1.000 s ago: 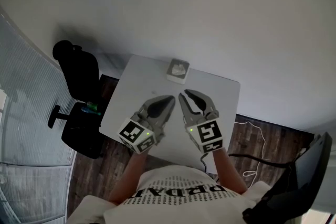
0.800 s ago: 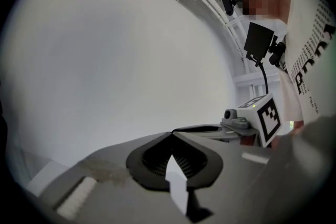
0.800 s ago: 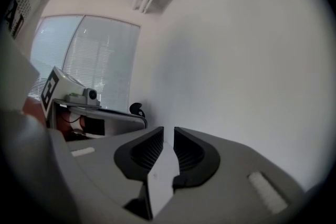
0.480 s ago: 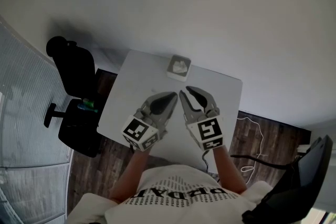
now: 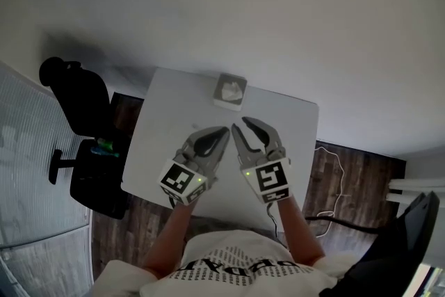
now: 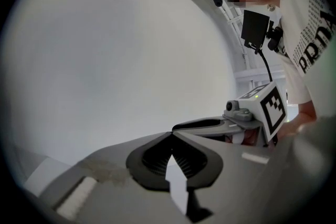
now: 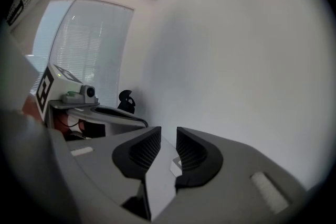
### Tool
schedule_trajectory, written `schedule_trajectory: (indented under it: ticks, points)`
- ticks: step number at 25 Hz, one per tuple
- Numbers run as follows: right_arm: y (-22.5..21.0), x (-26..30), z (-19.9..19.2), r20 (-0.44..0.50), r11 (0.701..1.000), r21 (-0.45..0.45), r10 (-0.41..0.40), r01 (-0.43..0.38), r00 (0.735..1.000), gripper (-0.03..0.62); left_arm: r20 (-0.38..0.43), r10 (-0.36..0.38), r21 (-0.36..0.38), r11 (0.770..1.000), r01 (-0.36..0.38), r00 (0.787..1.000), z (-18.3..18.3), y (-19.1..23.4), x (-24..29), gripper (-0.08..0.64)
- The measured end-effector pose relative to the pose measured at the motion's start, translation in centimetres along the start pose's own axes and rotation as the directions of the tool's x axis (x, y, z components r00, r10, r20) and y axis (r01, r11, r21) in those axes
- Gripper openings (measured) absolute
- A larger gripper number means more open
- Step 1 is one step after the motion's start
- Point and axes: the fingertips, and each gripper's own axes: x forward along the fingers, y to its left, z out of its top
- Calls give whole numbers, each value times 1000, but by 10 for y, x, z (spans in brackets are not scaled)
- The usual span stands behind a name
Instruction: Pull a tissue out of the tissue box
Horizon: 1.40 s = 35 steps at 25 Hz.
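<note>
Right gripper (image 5: 240, 124) has just been opening its jaws, and since a second ago the black office chair (image 5: 75, 99) has slid toward the left edge of the head view, while both grippers hold side by side over the near half of the white table (image 5: 170, 118). Left gripper (image 5: 224, 131) sits at centre-left, tips angled in toward its partner, the two nearly meeting at the tips. Up at the table's far edge, top centre, there's the tissue box (image 5: 221, 103), a crumpled white tissue (image 5: 233, 87) poking from its top, well apart from both tools. Dark wood floor (image 5: 351, 170) shows lower right, a pale cable (image 5: 335, 153) looping across it. Over to the left gripper view: the left gripper (image 6: 171, 135) is pinched tight, tips pressed together with nothing caught in them, only a sliver of white table lower down. At the right of that frame the other tool's marker cube (image 6: 274, 108) shows. Now the right gripper view: the right gripper (image 7: 168, 144) stands spread by a narrow gap, pads touching nothing, and through that gap the tissue box (image 7: 176, 164) appears small and far off on the table. Window blinds (image 7: 89, 50) fill the upper left, the chair (image 7: 126, 101) below them.
</note>
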Motion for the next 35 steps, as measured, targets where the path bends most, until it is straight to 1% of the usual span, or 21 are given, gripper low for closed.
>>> schedule_trajectory:
  ticks: [3, 7, 11, 13, 17, 18, 21, 24, 25, 28, 32, 35]
  points:
    - [-3, 13, -11, -24, 1000, 3, -6, 7, 1000, 100, -2, -16, -15, 1000, 16, 1000, -12, 9, 8, -9]
    - [-9, 32, -26, -59, 1000, 1, -9, 9, 998, 100, -11, -11, -22, 1000, 11, 1000, -27, 27, 17, -9]
    - [-17, 51, -40, -81, 1000, 13, -20, 21, 997, 100, -20, 1, -13, 1000, -2, 1000, -40, 45, 27, -9]
    - [-22, 61, -48, -93, 999, 19, -25, 27, 995, 100, -11, 2, -8, 1000, -2, 1000, -47, 54, 34, -9]
    - [-28, 83, -65, -122, 999, 27, -32, 35, 992, 100, -11, 22, -24, 999, -22, 1000, -62, 73, 44, -9]
    - [-30, 88, -70, -130, 999, 24, -34, 37, 991, 100, -15, 24, -25, 999, -25, 1000, -67, 78, 46, -9]
    - [-33, 100, -83, -158, 999, 12, -43, 45, 987, 100, -13, 41, -60, 997, -41, 999, -75, 88, 52, -9]
    - [-35, 110, -96, -183, 999, -16, -54, 52, 982, 101, -27, 35, -30, 999, -36, 999, -91, 97, 55, -9]
    - [-35, 113, -100, -190, 999, -20, -53, 50, 980, 101, -31, 38, -31, 999, -39, 999, -95, 99, 56, -9]
    - [-34, 123, -113, -205, 999, -17, -47, 44, 978, 104, -23, 60, -72, 996, -61, 998, -101, 108, 60, -9]
    - [-37, 134, -129, -230, 999, -33, -49, 43, 972, 110, -46, 59, -48, 997, -61, 997, -119, 119, 65, -9]
    - [-41, 142, -140, -255, 997, -60, -52, 38, 966, 120, -54, 72, -76, 994, -76, 996, -129, 125, 70, -9]
